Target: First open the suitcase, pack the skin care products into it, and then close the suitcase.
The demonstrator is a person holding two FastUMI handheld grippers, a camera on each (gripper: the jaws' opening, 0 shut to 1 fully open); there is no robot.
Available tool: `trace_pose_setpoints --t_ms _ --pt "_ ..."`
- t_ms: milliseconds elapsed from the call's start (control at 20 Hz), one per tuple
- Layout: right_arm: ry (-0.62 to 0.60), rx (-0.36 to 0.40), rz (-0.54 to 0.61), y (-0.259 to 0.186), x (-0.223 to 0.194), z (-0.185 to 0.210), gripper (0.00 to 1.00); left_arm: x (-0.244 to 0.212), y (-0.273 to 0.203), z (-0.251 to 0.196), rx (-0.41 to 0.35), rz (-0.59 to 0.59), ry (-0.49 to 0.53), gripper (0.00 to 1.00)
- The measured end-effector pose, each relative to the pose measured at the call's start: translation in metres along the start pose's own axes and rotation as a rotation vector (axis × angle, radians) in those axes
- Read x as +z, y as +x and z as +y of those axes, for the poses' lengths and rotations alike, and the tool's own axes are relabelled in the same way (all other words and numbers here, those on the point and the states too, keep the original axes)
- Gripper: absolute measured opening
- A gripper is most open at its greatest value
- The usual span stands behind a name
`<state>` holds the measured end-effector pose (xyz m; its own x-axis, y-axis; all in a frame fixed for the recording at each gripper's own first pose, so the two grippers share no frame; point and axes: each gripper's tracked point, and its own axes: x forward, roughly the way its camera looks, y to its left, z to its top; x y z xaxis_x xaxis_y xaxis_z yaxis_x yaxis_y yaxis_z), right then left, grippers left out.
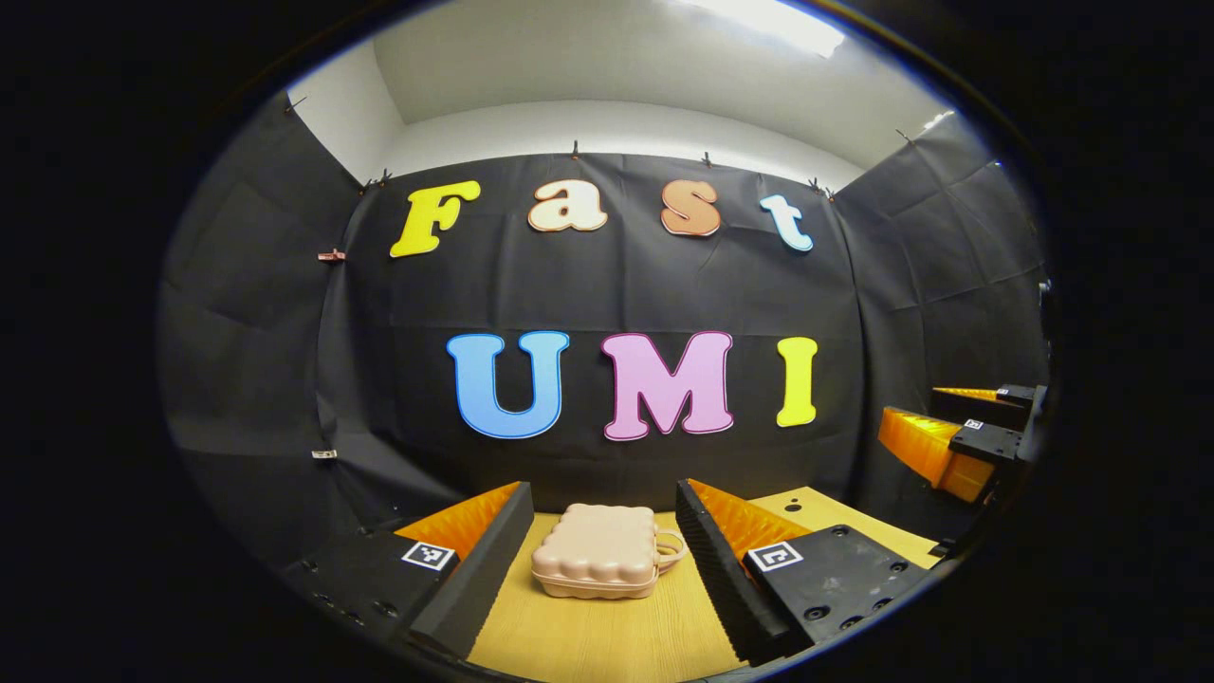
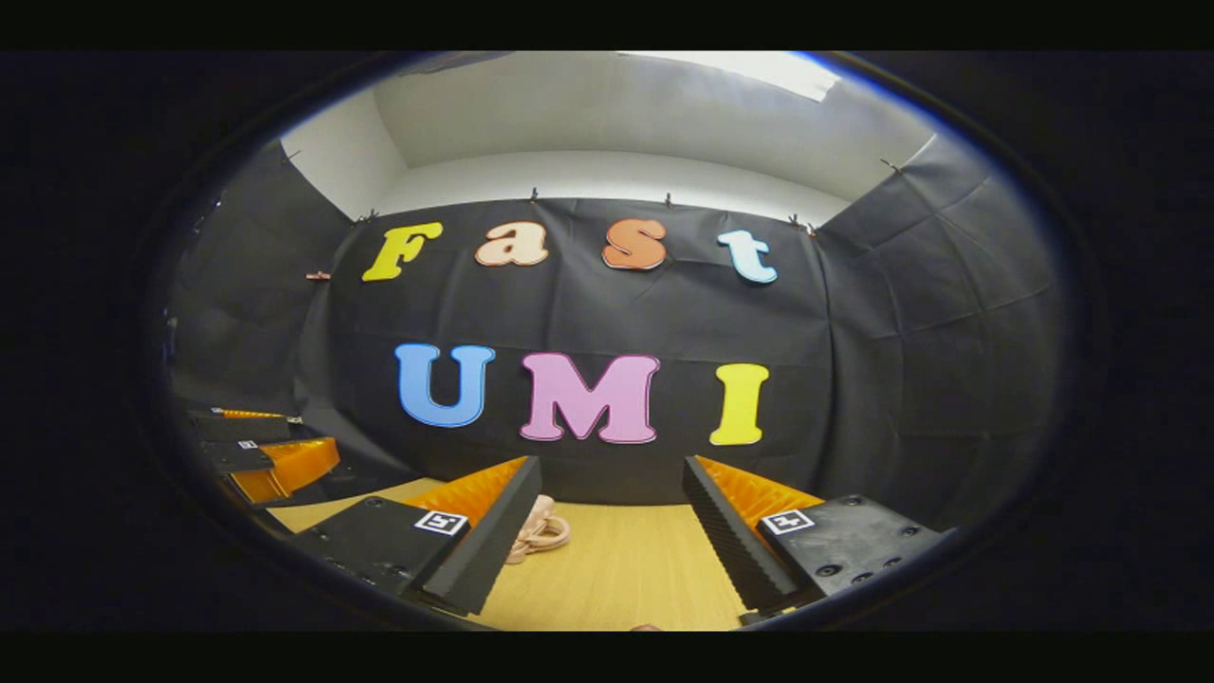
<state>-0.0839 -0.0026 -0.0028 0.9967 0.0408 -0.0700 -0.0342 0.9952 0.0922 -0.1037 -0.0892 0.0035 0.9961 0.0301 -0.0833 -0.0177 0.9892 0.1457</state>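
A small pale-pink suitcase [image 1: 597,551] with a bumpy shell lies shut on the wooden table [image 1: 607,636], its handle pointing right. It sits ahead of my left gripper [image 1: 602,560], whose jaws stand wide open on either side of it without touching. In the right gripper view, the suitcase handle [image 2: 539,531] peeks out past the left finger of my right gripper [image 2: 612,541], which is open with bare table between its fingers. The right gripper [image 1: 958,436] appears at the right edge of the left gripper view; the left gripper [image 2: 261,451] appears at the left edge of the right gripper view.
The black cloth wall [image 1: 607,285] closes the booth just behind the table's far edge and wraps round both sides. Bare wooden tabletop [image 2: 626,569] lies to the right of the suitcase.
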Motion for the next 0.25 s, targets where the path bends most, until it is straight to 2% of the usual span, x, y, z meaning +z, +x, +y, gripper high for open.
trace_pose_setpoints --t_ms 250 --pt "-0.004 -0.017 0.015 -0.0044 -0.0056 -0.0017 0.96 -0.0053 0.0014 0.0007 -0.005 0.017 -0.019 0.96"
